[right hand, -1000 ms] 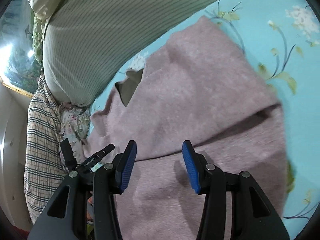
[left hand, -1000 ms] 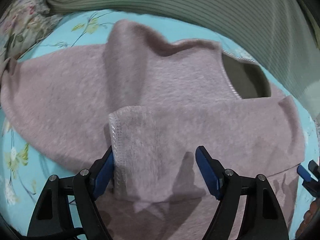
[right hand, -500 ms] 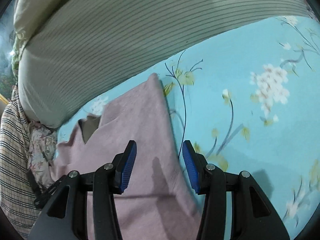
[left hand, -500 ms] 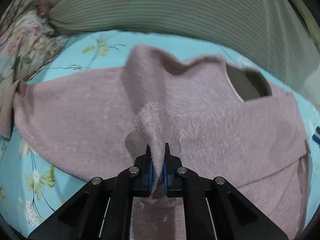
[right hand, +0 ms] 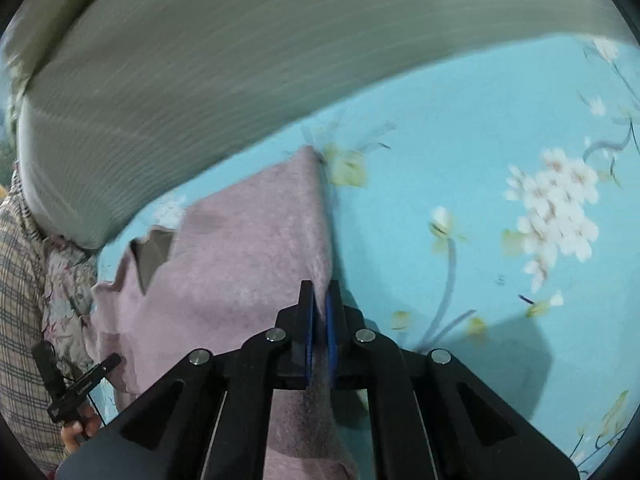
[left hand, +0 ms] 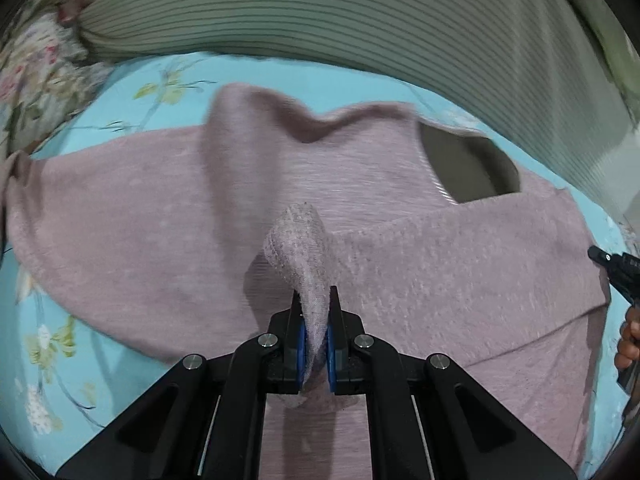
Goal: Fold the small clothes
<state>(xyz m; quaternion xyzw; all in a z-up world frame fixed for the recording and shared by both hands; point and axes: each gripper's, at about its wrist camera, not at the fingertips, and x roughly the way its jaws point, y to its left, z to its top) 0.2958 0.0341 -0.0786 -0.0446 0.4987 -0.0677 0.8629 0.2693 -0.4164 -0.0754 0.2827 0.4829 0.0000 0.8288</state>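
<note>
A pinkish-mauve sweater lies spread on a light blue flowered bedsheet, with one sleeve folded across its body and the neck opening at the upper right. My left gripper is shut on the folded sleeve's cuff, which stands up in a pinched loop. In the right wrist view the sweater stretches away to the left, and my right gripper is shut on its right side edge. The other gripper's body shows at each view's rim.
A grey-green striped pillow lies along the far side of the sweater and also shows in the right wrist view. Floral fabric and a plaid cloth lie at the left. Blue sheet extends right.
My left gripper closed on the sleeve cuff and holds it pinched. My right gripper moved to the sweater's right edge and closed on it.
</note>
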